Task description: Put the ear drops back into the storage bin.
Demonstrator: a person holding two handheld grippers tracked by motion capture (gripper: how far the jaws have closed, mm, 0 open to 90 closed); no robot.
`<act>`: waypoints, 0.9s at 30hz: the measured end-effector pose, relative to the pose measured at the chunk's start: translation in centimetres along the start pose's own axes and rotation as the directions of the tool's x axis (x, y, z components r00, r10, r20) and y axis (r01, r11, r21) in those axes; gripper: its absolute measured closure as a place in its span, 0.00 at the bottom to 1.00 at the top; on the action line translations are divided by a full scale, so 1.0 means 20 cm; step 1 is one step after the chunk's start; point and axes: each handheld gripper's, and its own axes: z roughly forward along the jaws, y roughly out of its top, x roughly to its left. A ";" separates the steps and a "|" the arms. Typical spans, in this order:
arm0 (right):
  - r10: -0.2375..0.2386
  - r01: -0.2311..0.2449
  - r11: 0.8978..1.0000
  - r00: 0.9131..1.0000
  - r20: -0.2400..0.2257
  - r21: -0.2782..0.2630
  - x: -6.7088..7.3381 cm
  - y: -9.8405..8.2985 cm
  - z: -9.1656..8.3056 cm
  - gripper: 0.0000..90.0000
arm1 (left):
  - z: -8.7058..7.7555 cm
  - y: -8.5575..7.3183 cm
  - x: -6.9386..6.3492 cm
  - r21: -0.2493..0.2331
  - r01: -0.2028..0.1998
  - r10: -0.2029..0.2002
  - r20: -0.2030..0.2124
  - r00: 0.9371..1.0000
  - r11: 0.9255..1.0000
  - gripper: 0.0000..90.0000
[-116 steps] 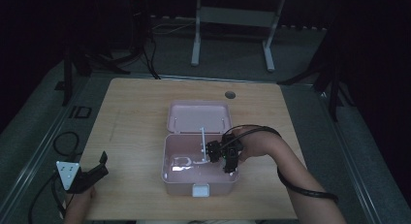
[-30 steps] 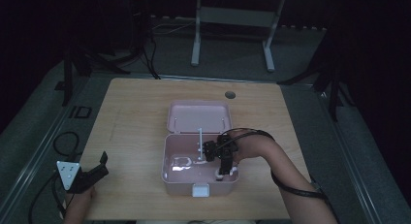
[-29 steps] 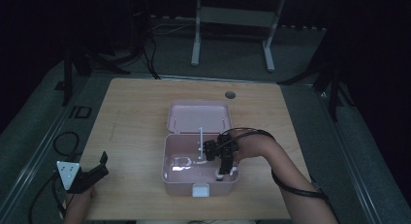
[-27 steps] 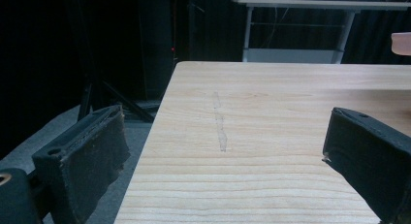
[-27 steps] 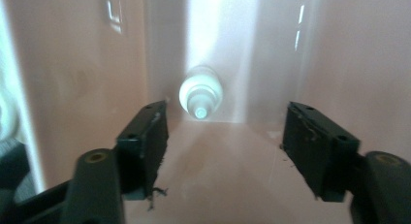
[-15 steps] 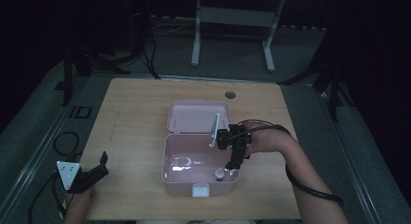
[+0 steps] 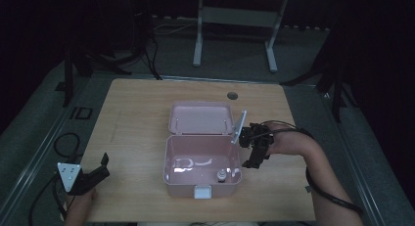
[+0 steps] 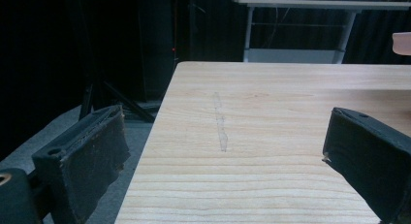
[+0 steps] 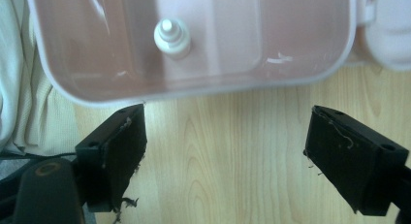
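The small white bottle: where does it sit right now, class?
In the high view the small white bottle stands upright inside the pink box, near its front right corner, just behind the latch.

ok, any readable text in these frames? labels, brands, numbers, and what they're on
None readable.
Pink box: no print visible on its walls or on the open lid.
Small white bottle inside the box: no label that can be made out.
Table: only wood grain and a faint scuff, no lettering.
Grey plate on the left gripper: a few dots, no characters.
Right gripper: plain black jaws, no marking.
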 end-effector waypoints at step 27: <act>0.255 -0.252 0.957 0.967 0.004 -0.141 -0.06 -0.49 0.42 0.17 | 0.00 0.00 0.00 0.000 0.002 -0.002 0.000 1.000 1.000 0.03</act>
